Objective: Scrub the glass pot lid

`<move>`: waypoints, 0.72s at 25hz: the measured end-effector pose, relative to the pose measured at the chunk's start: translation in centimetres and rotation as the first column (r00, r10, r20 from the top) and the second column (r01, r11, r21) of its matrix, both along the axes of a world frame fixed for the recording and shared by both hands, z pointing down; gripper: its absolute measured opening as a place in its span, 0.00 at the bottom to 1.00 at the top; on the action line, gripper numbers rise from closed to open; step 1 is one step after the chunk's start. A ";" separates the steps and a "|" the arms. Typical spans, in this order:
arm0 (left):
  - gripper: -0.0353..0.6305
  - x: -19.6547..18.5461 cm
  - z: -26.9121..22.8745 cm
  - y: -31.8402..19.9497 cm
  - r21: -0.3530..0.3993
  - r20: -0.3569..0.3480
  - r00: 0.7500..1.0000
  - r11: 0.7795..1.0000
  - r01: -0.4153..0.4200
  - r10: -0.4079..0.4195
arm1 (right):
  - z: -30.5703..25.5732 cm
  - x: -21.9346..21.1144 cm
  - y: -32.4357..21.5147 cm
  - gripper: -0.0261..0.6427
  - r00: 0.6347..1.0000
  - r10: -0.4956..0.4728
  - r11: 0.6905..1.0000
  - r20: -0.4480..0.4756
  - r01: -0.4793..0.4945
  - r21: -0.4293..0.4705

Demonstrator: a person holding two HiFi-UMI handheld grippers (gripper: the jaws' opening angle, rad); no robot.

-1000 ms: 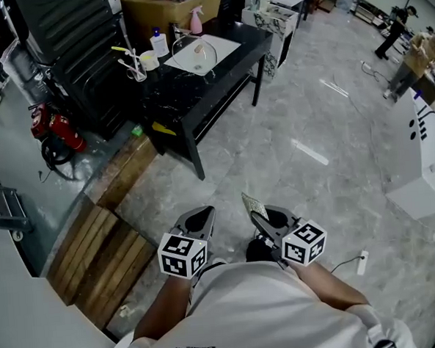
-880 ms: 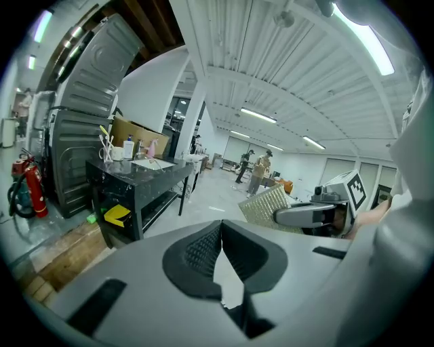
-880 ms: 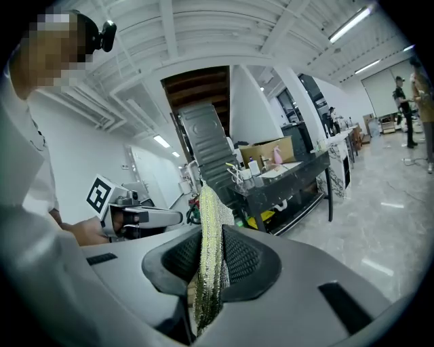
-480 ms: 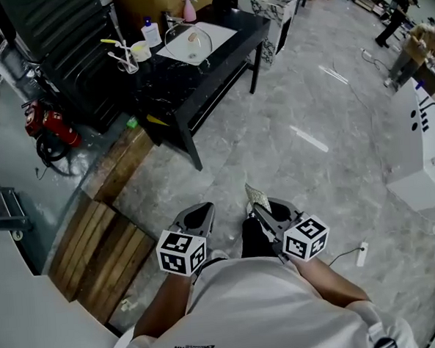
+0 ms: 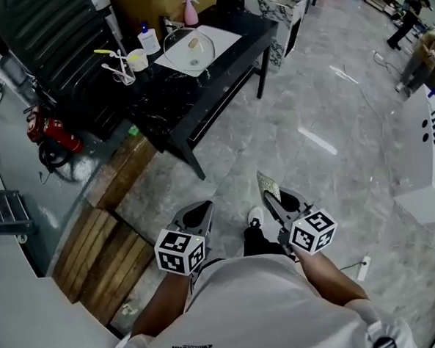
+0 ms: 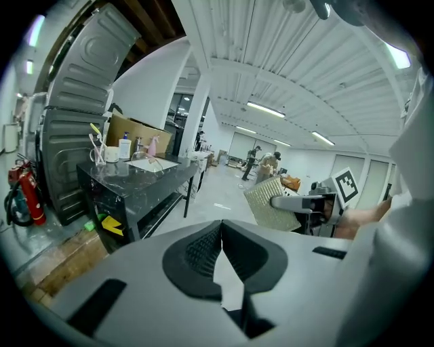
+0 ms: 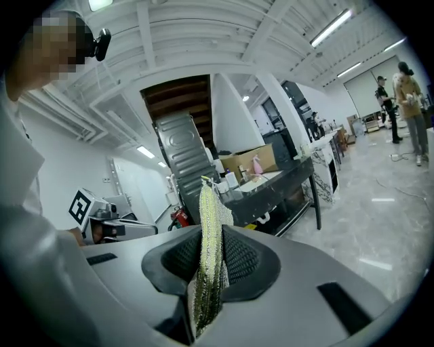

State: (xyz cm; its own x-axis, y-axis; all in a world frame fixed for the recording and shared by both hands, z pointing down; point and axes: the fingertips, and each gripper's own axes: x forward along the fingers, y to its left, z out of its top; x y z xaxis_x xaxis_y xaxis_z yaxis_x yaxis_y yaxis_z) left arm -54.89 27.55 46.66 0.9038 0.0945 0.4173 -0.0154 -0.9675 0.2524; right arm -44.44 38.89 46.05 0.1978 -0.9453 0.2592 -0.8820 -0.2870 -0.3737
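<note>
The glass pot lid [image 5: 188, 43] stands domed on a white mat [image 5: 220, 41] on the black table [image 5: 176, 98], far ahead of both grippers. My right gripper [image 5: 272, 201] is shut on a flat, bristly scrub pad [image 5: 266, 183], which stands on edge between its jaws [image 7: 207, 237] and pokes up past the tips as a pale green strip [image 7: 210, 200]. My left gripper [image 5: 196, 218] is held low beside it, its jaws [image 6: 221, 225] shut with nothing in them. The left gripper view also catches the scrub pad [image 6: 273, 205] and the distant table [image 6: 135, 177].
On the table's left end are a cup of toothbrushes [image 5: 133, 62], a white bottle [image 5: 148, 40] and a pink spray bottle [image 5: 191, 13]. A cardboard box [image 5: 155, 0] stands behind. Wooden pallets [image 5: 97, 243] and a fire extinguisher [image 5: 49, 132] lie left; a white counter [image 5: 422, 157] stands right.
The view has shifted a little towards the table. My right gripper has risen and gone forward with the scrub pad; the left has barely moved.
</note>
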 end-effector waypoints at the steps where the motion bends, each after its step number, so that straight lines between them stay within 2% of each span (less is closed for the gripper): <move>1: 0.08 1.6 -0.1 -0.3 -0.016 0.002 1.000 1.000 -0.001 0.001 | -0.4 1.6 -0.5 0.16 1.000 0.001 1.000 -0.007 -0.001 0.009; 4: 0.08 6.5 -0.9 -1.0 -0.056 -0.004 1.000 0.998 -0.008 0.008 | -1.9 6.5 -1.5 0.16 0.999 0.007 0.999 -0.043 -0.005 0.039; 8: 0.08 13.2 -1.9 -1.6 -0.012 -0.014 1.000 1.000 -0.024 0.024 | -3.4 12.7 -2.0 0.16 0.998 0.016 0.997 -0.065 -0.012 0.071; 13: 0.08 20.7 -4.0 -1.0 0.015 -0.050 0.998 0.999 -0.042 0.043 | -4.1 18.7 -1.1 0.16 0.997 0.012 0.998 -0.073 -0.007 0.068; 18: 0.08 26.0 -4.1 0.2 0.033 -0.051 0.998 0.998 -0.044 0.046 | -4.0 23.5 -0.7 0.16 0.996 -0.006 0.998 -0.085 0.012 0.067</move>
